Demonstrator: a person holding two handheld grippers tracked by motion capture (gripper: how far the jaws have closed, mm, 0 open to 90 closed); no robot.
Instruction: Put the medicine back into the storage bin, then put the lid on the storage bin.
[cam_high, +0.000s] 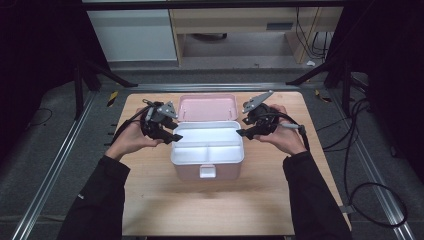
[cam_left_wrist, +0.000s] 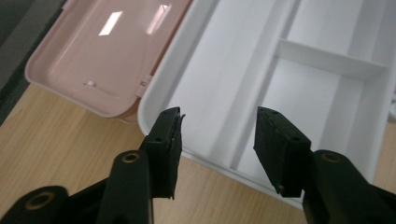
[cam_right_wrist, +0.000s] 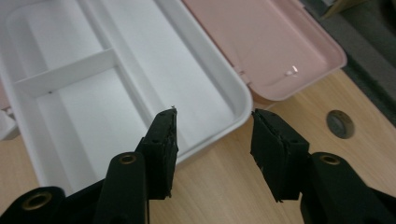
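Both tools gape wide, holding nothing: left tool (cam_high: 172, 136) and right tool (cam_high: 243, 127) flank the open pink lunchbox (cam_high: 207, 150) mid-frame.

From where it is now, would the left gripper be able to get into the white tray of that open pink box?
Probably yes. The left gripper hangs open at the white tray's left rim, the pink lid is folded back, and nothing lies between its jaws and the tray.

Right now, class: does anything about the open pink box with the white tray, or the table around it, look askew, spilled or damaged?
Nothing stands out. The pink plastic box sits square on the wooden table, its lid laid back flat. The white divided tray sits level inside, its compartments empty and clean. Both grippers, left and right, hang open beside it.
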